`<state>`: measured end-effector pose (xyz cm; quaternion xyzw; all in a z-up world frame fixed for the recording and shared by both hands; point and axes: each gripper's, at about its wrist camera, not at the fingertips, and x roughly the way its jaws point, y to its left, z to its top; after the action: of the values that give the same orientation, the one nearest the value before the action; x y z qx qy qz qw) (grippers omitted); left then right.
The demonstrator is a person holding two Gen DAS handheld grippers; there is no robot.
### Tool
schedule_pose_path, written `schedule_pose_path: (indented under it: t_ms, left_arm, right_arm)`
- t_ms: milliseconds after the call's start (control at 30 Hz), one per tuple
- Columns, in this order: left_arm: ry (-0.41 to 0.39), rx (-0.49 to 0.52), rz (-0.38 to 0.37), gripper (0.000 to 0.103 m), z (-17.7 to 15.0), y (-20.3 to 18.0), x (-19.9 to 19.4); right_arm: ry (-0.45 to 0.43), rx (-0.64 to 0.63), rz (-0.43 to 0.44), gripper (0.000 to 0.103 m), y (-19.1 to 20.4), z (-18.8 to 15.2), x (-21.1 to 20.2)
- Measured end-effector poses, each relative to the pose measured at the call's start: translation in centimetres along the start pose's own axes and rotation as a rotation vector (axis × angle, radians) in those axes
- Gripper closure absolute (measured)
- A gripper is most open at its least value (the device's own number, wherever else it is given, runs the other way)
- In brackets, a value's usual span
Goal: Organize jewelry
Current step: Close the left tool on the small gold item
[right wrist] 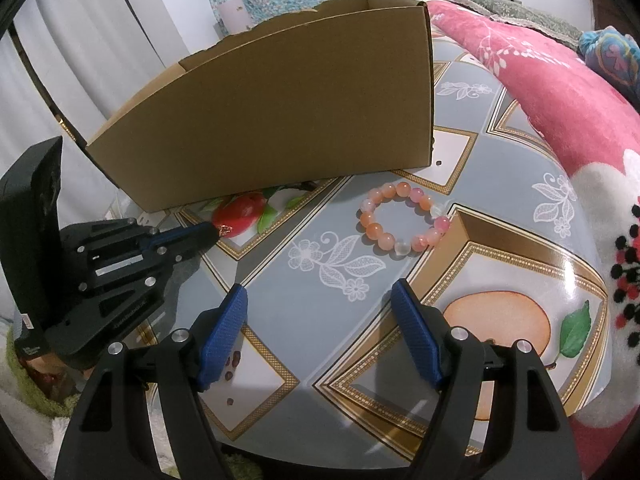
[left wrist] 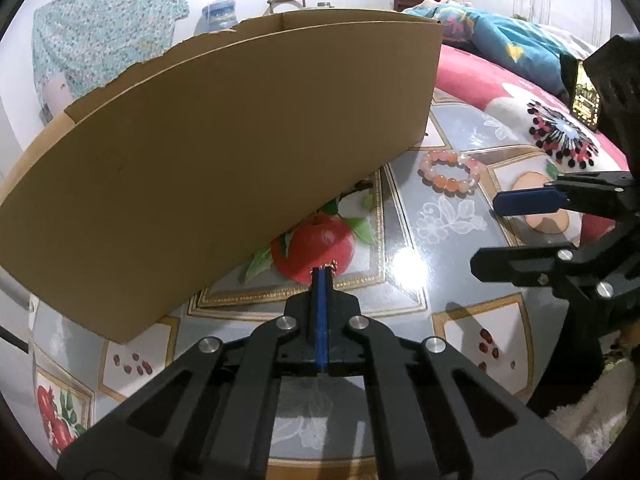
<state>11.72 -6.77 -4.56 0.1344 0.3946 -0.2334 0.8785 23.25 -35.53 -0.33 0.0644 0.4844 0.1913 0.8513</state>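
a table (right wrist: 360,148) covered in a glossy cloth printed with fruit, white flowers and gold-edged squares fills both views. a pink blanket (right wrist: 560,92) with white flowers lies along its far right side, touching the cloth. an open cardboard box (right wrist: 272,120) stands upright on the far left part of the table, its plain brown side facing the cameras; its inside cannot be seen. the left tool (left wrist: 325,270) reaches toward a printed red apple near the box's lower edge, its blue fingers (left wrist: 321,312) pressed together on a small gold-coloured piece (left wrist: 333,266) of jewelry at the very tip; the piece is too small to say what kind it is. in the right wrist view the same tool (right wrist: 218,230) comes in from the left, the tiny gold piece (right wrist: 226,230) showing at its closed tip, just above the cloth and close to the box. the right tool (right wrist: 320,300) is low over the table with its two blue pads (right wrist: 224,332) wide apart and nothing between them. a bracelet (right wrist: 402,222) of round pink, orange and clear beads lies flat on the table ahead of the right tool, near the box's right corner and not touching it. in the left wrist view the bracelet (left wrist: 450,172) sits to the right of the box, with the right tool (left wrist: 486,234) beside it at the frame's right edge.
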Motion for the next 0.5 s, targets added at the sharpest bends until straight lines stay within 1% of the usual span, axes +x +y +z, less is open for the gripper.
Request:
schedule_pose_path:
  t_ms: [200,333,400,500]
  left_arm:
    - [-0.02,-0.007,0.01,0.103,-1.0,-0.3,-2.3]
    - [-0.01,-0.053,0.014,0.103,-1.5,0.3,-2.8]
    - [-0.007,-0.074,0.012,0.103,-1.6,0.6,-2.8]
    - [-0.009,-0.099,0.007,0.103,-1.6,0.9,-2.8]
  right_arm:
    - [-0.002,0.001,-0.003,0.03,0.1,-0.2,0.0]
    - [-0.006,0.022,0.018,0.031,-0.2,-0.1,-0.3]
    - [-0.034,0.015,0.019,0.031,-0.3,0.2,-0.9]
    - [-0.069,-0.034,0.0,0.031,0.1,1.1,-1.7]
